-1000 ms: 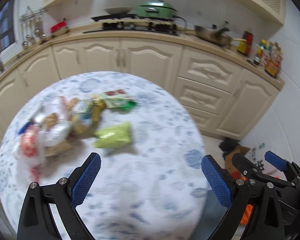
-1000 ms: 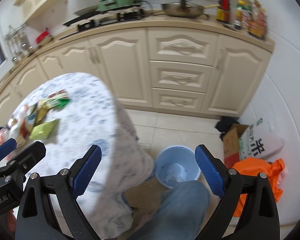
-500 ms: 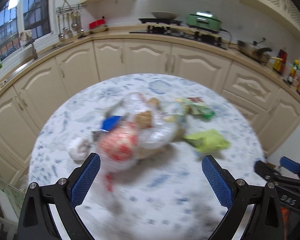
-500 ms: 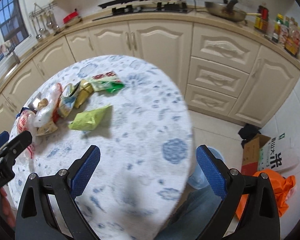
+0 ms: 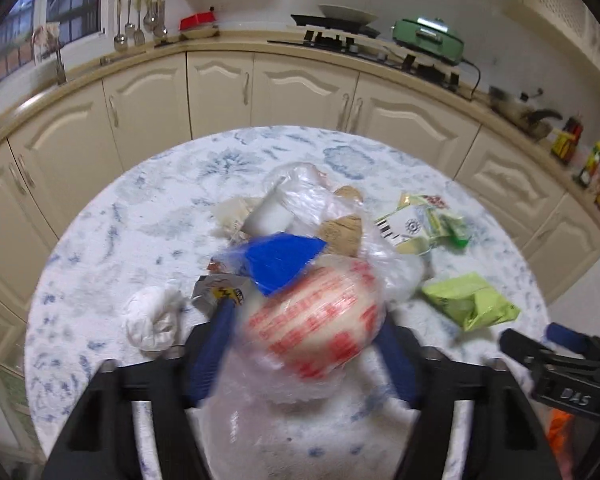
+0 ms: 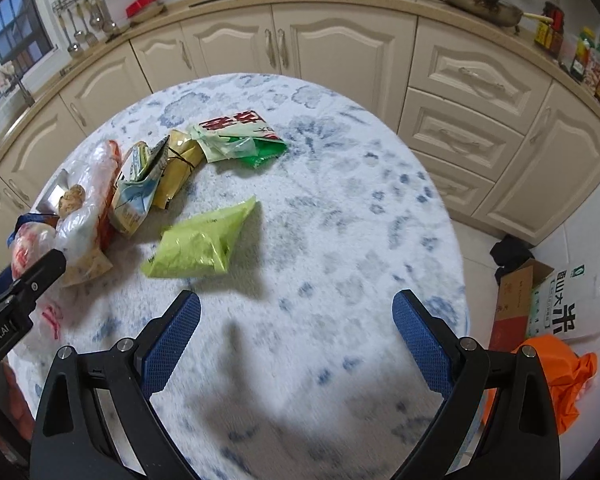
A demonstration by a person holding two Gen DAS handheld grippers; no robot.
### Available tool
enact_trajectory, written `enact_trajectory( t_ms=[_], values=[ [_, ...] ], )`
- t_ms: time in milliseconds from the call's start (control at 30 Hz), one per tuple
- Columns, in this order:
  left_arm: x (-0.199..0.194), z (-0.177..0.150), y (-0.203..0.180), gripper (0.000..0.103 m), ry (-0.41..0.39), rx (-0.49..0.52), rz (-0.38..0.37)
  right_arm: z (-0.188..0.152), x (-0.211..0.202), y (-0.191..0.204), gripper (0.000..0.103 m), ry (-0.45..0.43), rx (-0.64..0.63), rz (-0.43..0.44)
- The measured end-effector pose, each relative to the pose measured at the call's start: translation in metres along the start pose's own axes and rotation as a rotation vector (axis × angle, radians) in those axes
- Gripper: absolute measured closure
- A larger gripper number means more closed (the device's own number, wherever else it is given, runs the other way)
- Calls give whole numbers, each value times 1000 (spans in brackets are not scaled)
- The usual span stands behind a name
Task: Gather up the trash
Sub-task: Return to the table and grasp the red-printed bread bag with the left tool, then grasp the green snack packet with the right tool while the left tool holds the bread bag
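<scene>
Low in the left wrist view, the left gripper (image 5: 306, 344) is closing its jaws around a clear plastic bag with red print (image 5: 320, 320), which bulges between the blue pads; whether they already press it is hard to tell through the blur. That bag tops a heap of wrappers at the centre of the round floral-cloth table (image 5: 112, 220), probably the bulkiest piece to clear first. The right gripper (image 6: 296, 340) hangs wide apart and empty, lower centre of its view, just short of a lime-green snack packet (image 6: 200, 246).
</scene>
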State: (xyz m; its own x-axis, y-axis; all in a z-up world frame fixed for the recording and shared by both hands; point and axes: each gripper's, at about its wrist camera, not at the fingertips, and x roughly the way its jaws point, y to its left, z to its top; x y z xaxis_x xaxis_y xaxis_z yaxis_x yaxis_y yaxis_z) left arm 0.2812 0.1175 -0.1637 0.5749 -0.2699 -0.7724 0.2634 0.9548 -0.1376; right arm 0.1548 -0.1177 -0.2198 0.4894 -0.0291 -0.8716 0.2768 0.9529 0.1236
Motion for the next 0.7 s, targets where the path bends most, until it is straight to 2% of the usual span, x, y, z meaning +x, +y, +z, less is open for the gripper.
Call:
enact_trajectory(
  t_ms=[33,100,267,400,467,500,533,633,700],
  values=[
    [0,2,0,55,-7,3,10,3,1,4,5,0,-7,6],
    [1,0,5,58,-8,-4,13,7,3,10,5,-2,-22,13],
    [-5,-5,12,62,-5,-30,5,15,14,29,5,17,-69,53],
    [-16,-10,13,62,-1,-42,-15,19,35,39,6,65,-66,88],
    [-22,-12,12,62,-7,-39,-8,20,35,41,18,41,-67,70],
    [-25,-13,10,62,-8,-35,-11,20,33,41,42,30,-66,69],
    [-28,-14,9,62,-10,-33,-16,21,31,39,59,23,-57,69],
    [-37,-16,4,62,-21,-25,-38,22,30,28,82,42,-3,150],
    [-43,-18,1,62,-29,-18,-43,20,28,22,83,32,7,146]
  ],
)
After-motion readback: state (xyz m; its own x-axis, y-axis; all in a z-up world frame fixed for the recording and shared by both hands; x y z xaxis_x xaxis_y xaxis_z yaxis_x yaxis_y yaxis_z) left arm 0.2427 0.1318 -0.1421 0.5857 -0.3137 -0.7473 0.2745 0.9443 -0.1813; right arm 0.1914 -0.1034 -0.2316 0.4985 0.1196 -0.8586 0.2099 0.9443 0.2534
